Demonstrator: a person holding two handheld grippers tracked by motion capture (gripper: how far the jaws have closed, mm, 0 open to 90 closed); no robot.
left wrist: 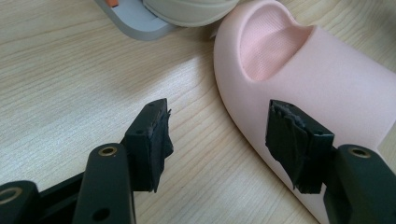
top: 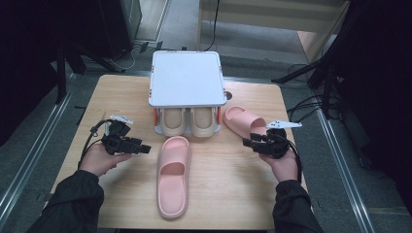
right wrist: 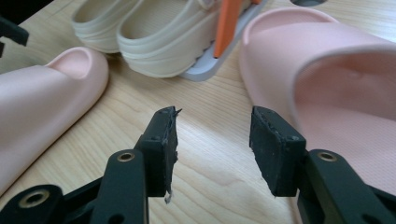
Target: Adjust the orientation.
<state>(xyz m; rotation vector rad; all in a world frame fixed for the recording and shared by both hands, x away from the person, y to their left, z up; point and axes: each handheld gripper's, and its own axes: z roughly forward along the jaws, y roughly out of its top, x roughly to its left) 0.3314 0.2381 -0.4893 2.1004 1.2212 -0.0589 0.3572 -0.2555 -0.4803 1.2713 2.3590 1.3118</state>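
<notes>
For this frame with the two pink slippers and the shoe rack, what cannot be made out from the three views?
- Beige slippers: high view, heels and uppers hidden under the rack's white top.
- Pink slipper by the right gripper: high view, heel covered by the right gripper; right gripper view, cut off by the right edge.
- Middle pink slipper: left gripper view, heel cut off by the frame edge.
- Rack's lower shelf: whether there is room left cannot be told.

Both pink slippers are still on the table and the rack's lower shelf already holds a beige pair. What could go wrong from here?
1. The left hand-held gripper is open beside the near pink slipper; a grip on its soft rounded edge might slip.
2. The far pink slipper lies close to the shoe rack, so lifting it could bump the rack.
</notes>
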